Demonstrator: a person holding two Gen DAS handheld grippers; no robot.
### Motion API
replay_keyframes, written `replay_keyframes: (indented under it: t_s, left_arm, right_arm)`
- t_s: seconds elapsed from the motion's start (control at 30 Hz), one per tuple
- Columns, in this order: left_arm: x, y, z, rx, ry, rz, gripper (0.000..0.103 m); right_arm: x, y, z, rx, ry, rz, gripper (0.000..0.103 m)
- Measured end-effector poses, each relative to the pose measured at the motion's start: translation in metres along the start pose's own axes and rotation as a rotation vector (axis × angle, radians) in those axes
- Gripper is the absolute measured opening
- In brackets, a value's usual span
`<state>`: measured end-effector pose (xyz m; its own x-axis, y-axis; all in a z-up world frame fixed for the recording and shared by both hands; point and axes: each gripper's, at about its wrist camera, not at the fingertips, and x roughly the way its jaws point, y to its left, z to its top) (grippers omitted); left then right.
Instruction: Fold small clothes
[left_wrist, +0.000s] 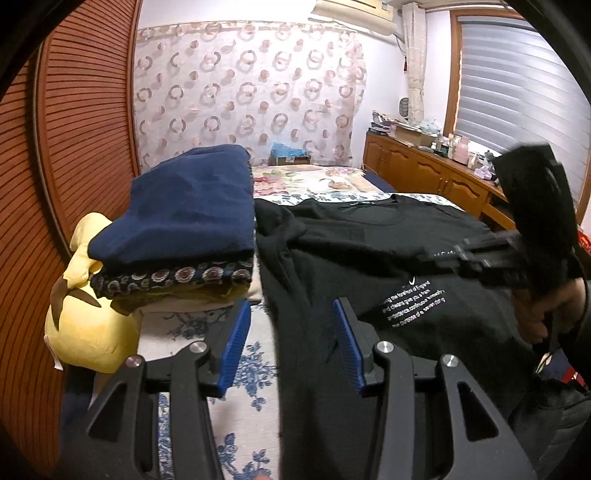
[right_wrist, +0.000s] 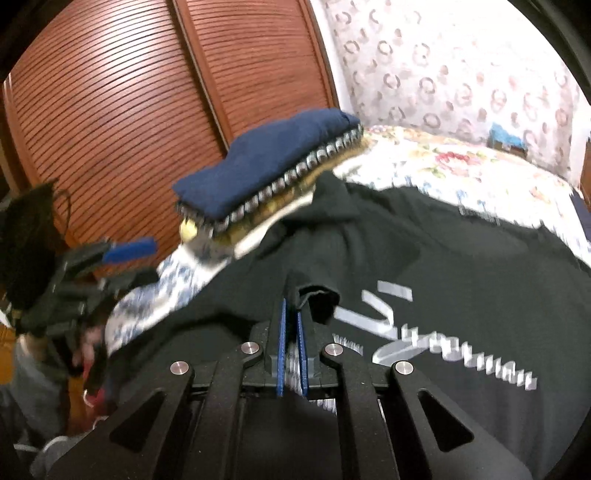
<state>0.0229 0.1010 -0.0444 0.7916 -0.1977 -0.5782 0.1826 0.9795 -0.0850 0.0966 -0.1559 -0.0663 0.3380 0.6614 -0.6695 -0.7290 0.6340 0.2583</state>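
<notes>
Right tool (right_wrist: 291, 332), its blue pads pinched nearly together on a raised fold of the black T-shirt (right_wrist: 424, 258), grips the garment near its printed lettering, while the left tool (left_wrist: 291, 343) hovers with jaws spread wide and nothing between them over the shirt's left edge. The shirt lies spread on the bed (left_wrist: 251, 369), directly under and ahead of both tools, its collar at the far end. Risk, judging from this pose: only a small pinch of cloth is held, so a quick pull may slip it free or drag the whole shirt crooked, since the left side is not yet held. Just left of the shirt and touching its sleeve, the stack of folded clothes (left_wrist: 184, 229) could be nudged over; a yellow plush toy (left_wrist: 85, 314) leans beside it.
</notes>
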Motion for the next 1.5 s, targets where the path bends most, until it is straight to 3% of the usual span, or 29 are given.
replay_keyframes:
  t_s: [0.03,0.1,0.13,0.23,0.47,0.57,0.8,0.83,0.87,0.97,1.2,1.33,1.5]
  left_arm:
    - [0.002,-0.001,0.000,0.003,0.003,-0.002,0.045]
    - [0.004,-0.004,0.000,0.006,0.008,-0.005,0.046]
    - [0.006,-0.005,0.000,0.008,0.011,-0.008,0.046]
    - [0.011,-0.008,0.000,0.011,0.020,-0.014,0.046]
    - [0.026,-0.016,-0.003,0.019,0.053,-0.018,0.047]
    - [0.034,-0.019,-0.003,0.014,0.075,-0.013,0.047]
    - [0.050,-0.019,-0.006,-0.002,0.126,0.006,0.047]
    - [0.052,-0.018,-0.006,-0.006,0.131,0.010,0.047]
    - [0.053,-0.017,-0.006,-0.009,0.134,0.011,0.047]
    - [0.055,-0.017,-0.007,-0.011,0.145,0.012,0.047]
    - [0.060,-0.017,-0.008,-0.022,0.173,0.016,0.047]
    - [0.065,-0.015,-0.008,-0.038,0.193,0.009,0.047]
    - [0.063,-0.015,-0.008,-0.029,0.197,0.016,0.047]
  right_arm:
    - [-0.001,0.001,-0.004,-0.005,0.007,-0.014,0.006]
    - [-0.007,0.000,-0.011,-0.037,-0.001,-0.082,0.025]
    - [-0.009,-0.003,-0.011,-0.043,-0.009,-0.097,0.039]
    - [-0.013,-0.013,-0.007,-0.043,-0.024,-0.145,0.044]
    - [0.013,-0.047,0.028,-0.067,-0.027,-0.163,0.043]
    - [0.044,-0.067,0.046,-0.069,0.024,-0.180,0.032]
    - [0.093,-0.095,0.067,-0.057,0.089,-0.217,0.026]
    - [0.094,-0.094,0.067,-0.070,0.094,-0.208,0.021]
    - [0.096,-0.092,0.068,-0.090,0.103,-0.191,0.009]
    - [0.096,-0.087,0.068,-0.135,0.110,-0.196,0.002]
    - [0.074,-0.116,0.083,-0.068,0.031,-0.347,0.001]
    - [0.068,-0.127,0.088,-0.036,0.027,-0.356,0.001]
    - [0.050,-0.128,0.087,-0.020,-0.002,-0.322,0.024]
